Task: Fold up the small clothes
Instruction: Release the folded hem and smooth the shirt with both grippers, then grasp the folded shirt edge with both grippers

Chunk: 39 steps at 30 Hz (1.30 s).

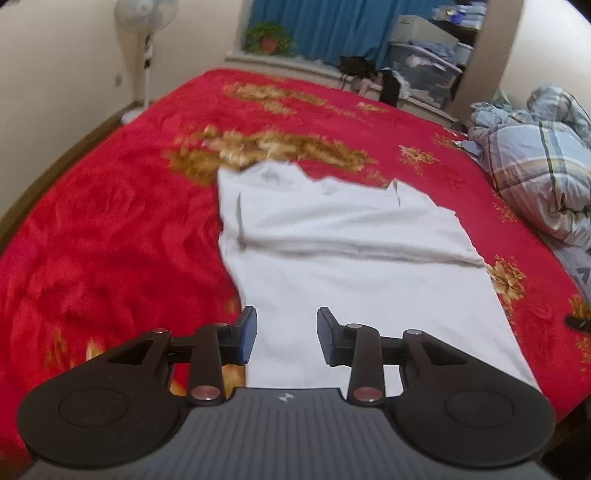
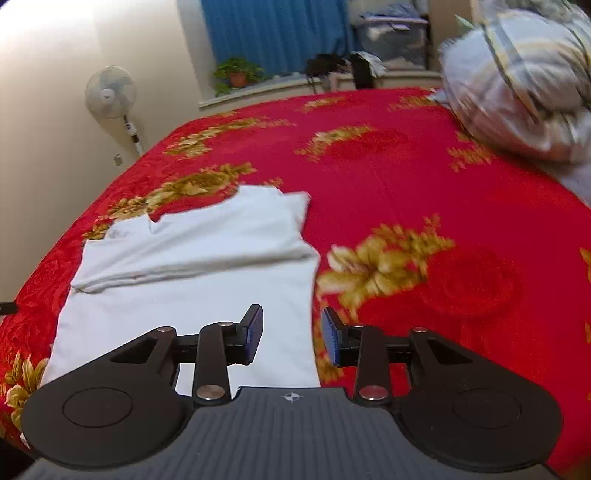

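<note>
On the red bedspread (image 1: 110,229) lies a white shirt (image 1: 351,266), its far part folded back over the near part so that a doubled band runs across it. The left gripper (image 1: 287,334) hangs above the shirt's near left edge, its blue-padded jaws apart with nothing between them. The right gripper (image 2: 291,334) hangs over the shirt's near right edge, its jaws likewise parted and empty, white cloth under one finger and red cover under the other. A checked quilt (image 1: 535,166) is bundled at the bed's far right. Beyond the bed stand a fan (image 2: 110,96), a potted plant (image 1: 269,37) and a blue curtain (image 2: 277,33).
</note>
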Each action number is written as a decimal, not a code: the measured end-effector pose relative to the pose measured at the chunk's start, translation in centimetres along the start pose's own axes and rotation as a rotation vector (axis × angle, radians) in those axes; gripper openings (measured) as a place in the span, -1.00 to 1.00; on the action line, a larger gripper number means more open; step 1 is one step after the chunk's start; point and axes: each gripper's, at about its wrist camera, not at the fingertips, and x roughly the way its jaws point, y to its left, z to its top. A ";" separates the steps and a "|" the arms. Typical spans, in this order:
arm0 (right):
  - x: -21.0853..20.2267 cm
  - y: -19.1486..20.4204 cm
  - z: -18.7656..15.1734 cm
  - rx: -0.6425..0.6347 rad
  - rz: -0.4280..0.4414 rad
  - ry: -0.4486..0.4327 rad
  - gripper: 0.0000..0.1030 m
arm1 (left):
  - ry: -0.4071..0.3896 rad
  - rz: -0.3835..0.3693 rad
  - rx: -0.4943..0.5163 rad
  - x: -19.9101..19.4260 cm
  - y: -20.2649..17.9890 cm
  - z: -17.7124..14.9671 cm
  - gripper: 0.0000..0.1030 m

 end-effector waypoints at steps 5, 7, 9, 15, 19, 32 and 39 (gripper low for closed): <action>1.9 -2.1 -2.6 0.085 -0.057 0.107 -0.26 | 0.149 0.057 -0.145 1.5 2.1 -4.8 -0.23; 2.8 -2.4 -3.2 0.084 -0.052 0.156 -0.26 | 0.219 0.045 -0.217 2.4 3.2 -5.8 -0.23; 3.8 -2.6 -3.8 0.095 -0.054 0.206 -0.26 | 0.250 0.027 -0.261 2.9 4.0 -6.1 -0.23; 6.1 -1.7 -5.7 0.050 -0.069 0.343 -0.26 | 0.348 -0.006 -0.286 3.8 4.7 -7.7 -0.23; 6.8 -2.0 -6.5 0.046 -0.110 0.394 -0.26 | 0.387 0.020 -0.212 4.2 4.0 -9.0 -0.24; 6.3 -1.5 -7.5 -0.011 -0.111 0.419 -0.23 | 0.384 0.046 -0.167 3.7 3.6 -9.7 -0.30; 6.2 -1.0 -7.9 -0.039 -0.079 0.425 -0.38 | 0.384 0.047 -0.161 3.9 3.6 -9.7 -0.30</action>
